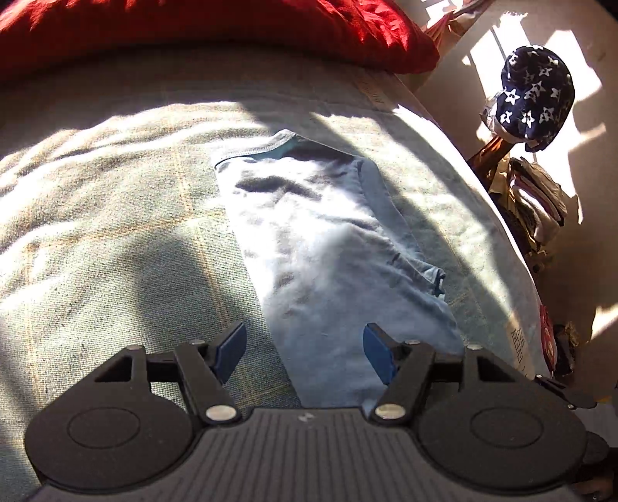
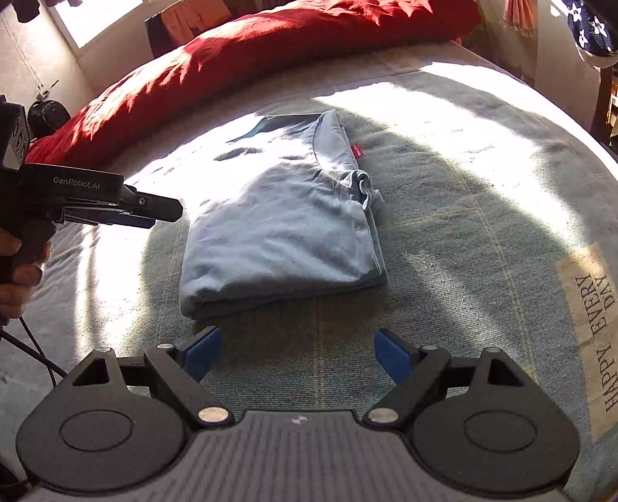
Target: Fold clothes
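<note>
Blue shirt [image 2: 282, 231] is lying folded; both grippers [image 1: 305, 353] [image 2: 297, 355] are hanging spread and empty beside it, and a careless snag there is risking undoing the layers.

Each hand-held gripper [image 2: 297, 353] is black with blue fingertips [image 2: 202, 353] and silver rivets. The left one [image 2: 127, 206] reads "GenRobot.AI" in white lettering, a black cable at its 7 o'clock.

Hard sunlight from the window [image 2: 96, 19] falls across the bed [image 2: 463, 193], overexposing patches of the folded shirt [image 2: 282, 231]. Deep curved shadows cross the blanket. Fisheye bending is strong at the edges. Focus is acceptable throughout.
</note>
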The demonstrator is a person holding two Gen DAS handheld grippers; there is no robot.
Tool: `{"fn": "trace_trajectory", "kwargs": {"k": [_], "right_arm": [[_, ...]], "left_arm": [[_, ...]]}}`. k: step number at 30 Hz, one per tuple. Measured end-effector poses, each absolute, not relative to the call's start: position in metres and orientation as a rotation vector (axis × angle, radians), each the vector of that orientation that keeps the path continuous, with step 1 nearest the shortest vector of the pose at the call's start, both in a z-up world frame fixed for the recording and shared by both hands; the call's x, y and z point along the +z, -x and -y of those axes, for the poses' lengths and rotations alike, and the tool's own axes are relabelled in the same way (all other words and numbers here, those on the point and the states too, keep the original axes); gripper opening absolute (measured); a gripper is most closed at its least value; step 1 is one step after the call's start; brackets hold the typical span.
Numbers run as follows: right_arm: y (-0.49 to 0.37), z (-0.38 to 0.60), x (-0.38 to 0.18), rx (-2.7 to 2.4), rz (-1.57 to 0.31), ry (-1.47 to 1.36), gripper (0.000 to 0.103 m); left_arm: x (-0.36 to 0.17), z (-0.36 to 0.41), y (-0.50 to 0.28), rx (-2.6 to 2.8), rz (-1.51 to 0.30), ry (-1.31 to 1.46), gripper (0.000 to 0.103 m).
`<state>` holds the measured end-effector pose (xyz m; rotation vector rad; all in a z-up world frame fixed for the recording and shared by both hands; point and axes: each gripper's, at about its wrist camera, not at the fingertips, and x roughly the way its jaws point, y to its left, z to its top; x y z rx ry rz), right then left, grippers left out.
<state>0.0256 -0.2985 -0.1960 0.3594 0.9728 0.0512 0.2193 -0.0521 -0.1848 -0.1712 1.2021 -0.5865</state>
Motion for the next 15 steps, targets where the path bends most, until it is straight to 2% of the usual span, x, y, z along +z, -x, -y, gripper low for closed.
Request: {"fn": "trace_trajectory", "kwargs": {"k": [4,15], "right_arm": [[-0.070,0.335,-0.196,0.112,-0.973,-0.425,0.090],[-0.182,0.408,-0.250,0.282,-1.056,-0.737,0.097]], "left_arm": [[-0.209,0.042,-0.230,-0.490,-1.271,0.350,0.066],[-0.247,0.045,-0.254,-0.418,-1.283,0.466,0.069]]}}
